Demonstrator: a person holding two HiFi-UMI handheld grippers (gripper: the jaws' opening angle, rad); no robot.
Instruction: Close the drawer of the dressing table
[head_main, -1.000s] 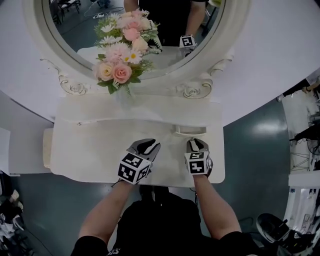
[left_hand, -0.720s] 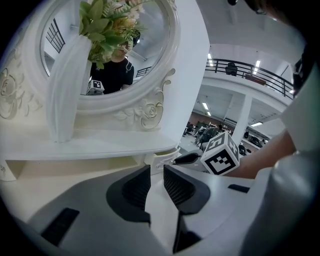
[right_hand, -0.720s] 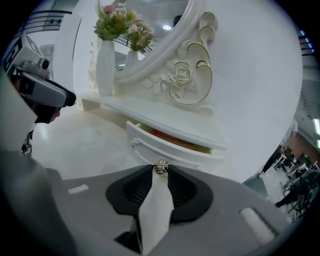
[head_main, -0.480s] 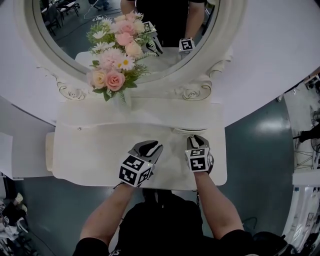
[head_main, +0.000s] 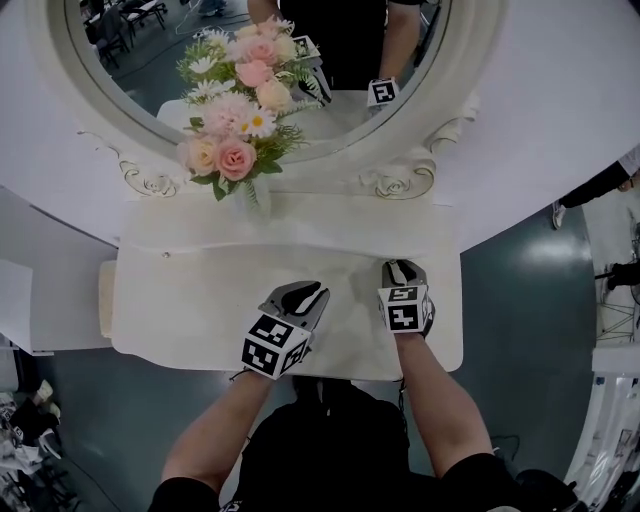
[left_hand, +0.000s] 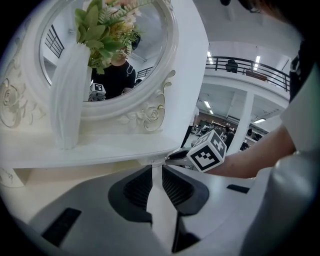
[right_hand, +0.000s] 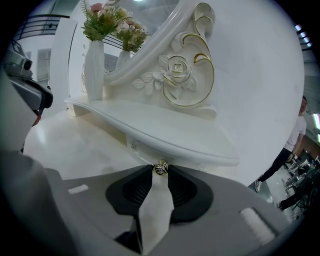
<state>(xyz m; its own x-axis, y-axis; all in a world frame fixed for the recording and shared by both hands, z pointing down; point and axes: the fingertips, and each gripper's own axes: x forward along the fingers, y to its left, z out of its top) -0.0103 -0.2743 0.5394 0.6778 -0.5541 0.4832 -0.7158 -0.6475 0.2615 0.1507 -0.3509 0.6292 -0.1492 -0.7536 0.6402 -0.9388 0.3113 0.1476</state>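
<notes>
If on knob (right_hand: 160, 169), right gripper (head_main: 402, 270) nose-down.

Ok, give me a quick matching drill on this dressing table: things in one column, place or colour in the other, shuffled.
1 vase
2 knob
3 flowers
4 mirror

a pink and white
b between the right gripper's jaw tips
c oval, behind the shelf
d white, upright on the shelf

Pairs: 1-d, 2-b, 3-a, 4-c
</notes>
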